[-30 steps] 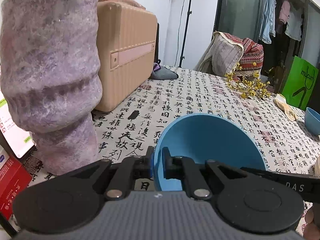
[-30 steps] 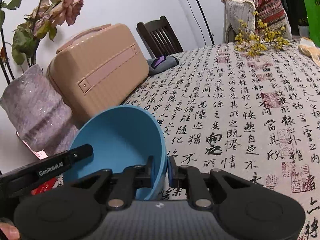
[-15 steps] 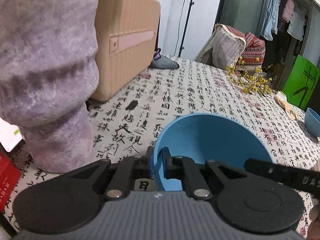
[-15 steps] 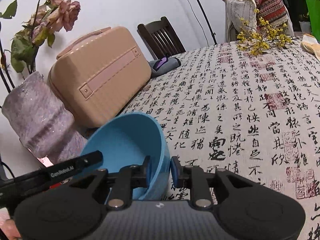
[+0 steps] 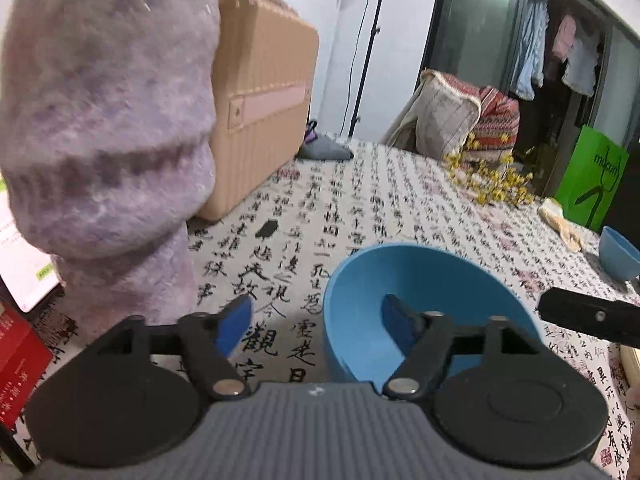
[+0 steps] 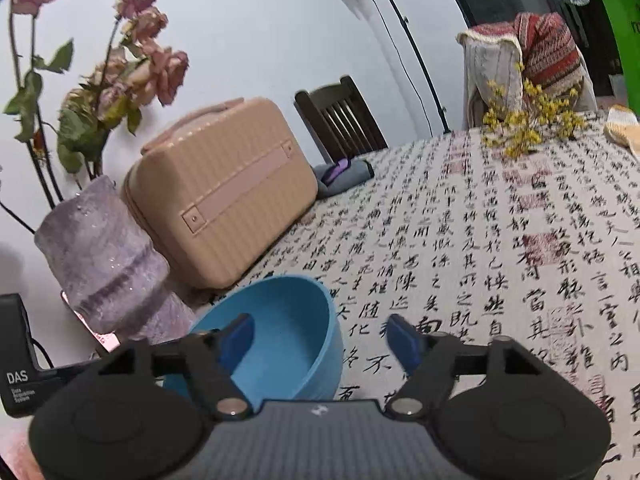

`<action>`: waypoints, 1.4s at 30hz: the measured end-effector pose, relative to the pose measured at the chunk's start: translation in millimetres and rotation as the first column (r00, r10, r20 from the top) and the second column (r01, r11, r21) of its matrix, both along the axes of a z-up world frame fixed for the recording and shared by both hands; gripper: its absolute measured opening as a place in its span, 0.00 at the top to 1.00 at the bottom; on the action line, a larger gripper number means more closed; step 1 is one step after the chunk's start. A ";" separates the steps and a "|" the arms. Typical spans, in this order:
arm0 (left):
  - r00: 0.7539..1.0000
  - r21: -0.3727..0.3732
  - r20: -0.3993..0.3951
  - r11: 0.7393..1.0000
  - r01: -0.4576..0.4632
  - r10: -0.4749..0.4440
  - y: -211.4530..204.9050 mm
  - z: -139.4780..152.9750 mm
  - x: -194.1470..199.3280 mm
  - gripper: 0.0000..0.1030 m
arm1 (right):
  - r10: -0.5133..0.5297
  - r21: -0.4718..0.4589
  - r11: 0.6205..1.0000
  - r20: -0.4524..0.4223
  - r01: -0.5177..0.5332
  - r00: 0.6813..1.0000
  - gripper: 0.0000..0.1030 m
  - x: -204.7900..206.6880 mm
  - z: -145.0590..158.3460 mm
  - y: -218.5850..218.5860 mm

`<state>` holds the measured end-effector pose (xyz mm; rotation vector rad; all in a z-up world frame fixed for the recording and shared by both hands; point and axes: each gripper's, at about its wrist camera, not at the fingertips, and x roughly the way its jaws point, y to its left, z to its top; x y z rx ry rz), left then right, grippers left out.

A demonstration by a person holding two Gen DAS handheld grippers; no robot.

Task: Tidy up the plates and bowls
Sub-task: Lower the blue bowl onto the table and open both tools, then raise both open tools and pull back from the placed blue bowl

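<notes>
Far left: a mottled purple vase (image 5: 108,128) standing on the tabletop (image 5: 400,200), dried pink roses (image 6: 132,60) rising from it in the right wrist view. Just right of the vase, a beige ribbed case (image 5: 260,108) set on end. In front, low and central: a blue bowl (image 5: 420,300) resting upright on the calligraphy-print cloth, near the vase. Left tongs (image 5: 316,322) spread wide, having just been opening; 1 blue pad (image 5: 236,324) outside the bowl's left wall, the other over its hollow, neither pressing the rim. Right tongs (image 6: 320,340) likewise spread wide after just opening, straddling the bowl's right wall, 1 pad (image 6: 236,338) over the inside, the other over the cloth, no contact visible. Further back: a dark wooden chair (image 6: 340,120), a grey pouch (image 6: 344,176), yellow dried flowers (image 6: 528,128). Far right in the left wrist view: a 2nd blue bowl (image 5: 618,254) at the tabletop's edge, well apart from the 1st.
</notes>
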<state>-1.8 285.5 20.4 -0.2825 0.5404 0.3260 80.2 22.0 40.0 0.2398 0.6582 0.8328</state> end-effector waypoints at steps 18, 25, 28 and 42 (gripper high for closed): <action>0.965 0.149 0.252 0.988 0.030 -0.067 -37.8 4.6 -52.6 0.00 | -0.054 -0.064 0.996 0.212 0.069 0.976 0.00 -33.9 -6.7 -52.7; 0.962 0.175 0.268 0.985 0.001 -0.048 -39.0 -8.5 -67.3 0.00 | -0.071 -0.090 0.991 0.254 0.096 0.965 0.00 -43.6 -10.7 -71.6; 0.959 0.170 0.282 0.985 -0.018 -0.031 -39.9 -10.2 -71.9 0.00 | -0.081 -0.093 0.990 0.256 0.108 0.963 0.00 -45.5 -13.4 -79.6; 0.943 0.139 0.332 0.988 -0.061 0.012 -55.8 -16.7 -80.6 0.00 | -0.108 -0.074 0.989 0.269 0.132 0.957 0.00 -51.3 -15.1 -103.3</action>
